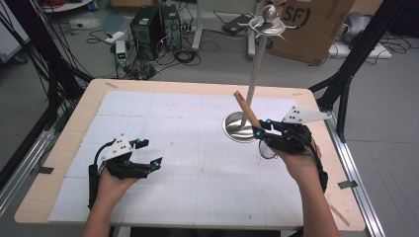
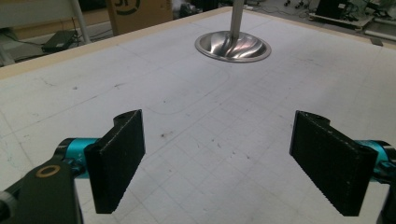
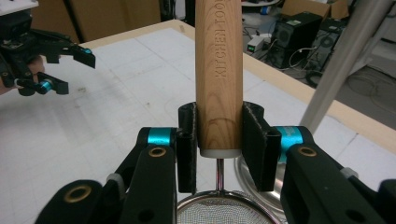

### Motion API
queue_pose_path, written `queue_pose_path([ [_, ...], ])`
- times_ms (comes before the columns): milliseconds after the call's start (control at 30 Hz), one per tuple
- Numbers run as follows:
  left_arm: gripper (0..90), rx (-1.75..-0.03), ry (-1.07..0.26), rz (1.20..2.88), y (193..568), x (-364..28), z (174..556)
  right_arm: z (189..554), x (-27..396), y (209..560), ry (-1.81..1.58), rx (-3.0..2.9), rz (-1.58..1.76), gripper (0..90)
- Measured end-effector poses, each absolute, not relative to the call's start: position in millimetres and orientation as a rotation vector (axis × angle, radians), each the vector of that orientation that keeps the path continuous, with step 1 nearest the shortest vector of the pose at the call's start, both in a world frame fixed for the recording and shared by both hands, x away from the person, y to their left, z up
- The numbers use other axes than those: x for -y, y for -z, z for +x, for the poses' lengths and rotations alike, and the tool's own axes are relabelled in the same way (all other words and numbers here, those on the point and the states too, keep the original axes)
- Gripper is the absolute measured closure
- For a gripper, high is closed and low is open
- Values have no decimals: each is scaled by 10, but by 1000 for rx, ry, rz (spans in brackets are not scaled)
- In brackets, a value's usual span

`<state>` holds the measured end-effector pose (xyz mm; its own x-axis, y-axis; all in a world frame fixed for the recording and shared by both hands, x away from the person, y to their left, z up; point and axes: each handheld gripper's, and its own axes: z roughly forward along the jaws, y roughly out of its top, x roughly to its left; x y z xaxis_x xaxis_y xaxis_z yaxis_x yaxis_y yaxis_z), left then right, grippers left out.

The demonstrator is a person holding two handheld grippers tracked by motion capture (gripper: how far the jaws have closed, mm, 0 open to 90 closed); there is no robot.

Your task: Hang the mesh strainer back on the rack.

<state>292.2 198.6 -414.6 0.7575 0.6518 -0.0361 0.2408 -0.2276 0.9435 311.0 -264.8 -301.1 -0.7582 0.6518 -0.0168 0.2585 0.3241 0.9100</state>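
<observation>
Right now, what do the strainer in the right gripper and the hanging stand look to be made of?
Strainer handle: light wood, matt, with visible grain and stamped lettering; a pale cap at its end. Its stem and mesh bowl: bright metal wire, likely steel. Right gripper is clamped on the handle. Stand: silvery metal pole, and its dished base is polished, mirror-like with reflections, probably stainless steel.

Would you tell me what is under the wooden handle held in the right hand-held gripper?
Under the wooden handle a thin metal stem runs down to a mesh strainer. Its rim and mesh show in part; the rest is cut off or covered by the right hand-held gripper.
</observation>
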Motion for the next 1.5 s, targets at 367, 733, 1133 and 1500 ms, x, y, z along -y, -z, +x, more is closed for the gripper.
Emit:
queue_pose_path([
  [367,186,-695,-446,1804,4148,-1983,2921,3120,2770,2828,-1405,-2172,788,683],
  [733,187,-694,-446,1803,4149,-1982,2923,3124,2899,2676,-1415,-2131,793,683],
  [1133,186,-697,-448,1808,4153,-1984,2924,3142,3056,2522,-1426,-2061,802,683],
  [1500,187,-697,-447,1809,4155,-1984,2925,3159,3136,2393,-1435,-2027,805,683],
])
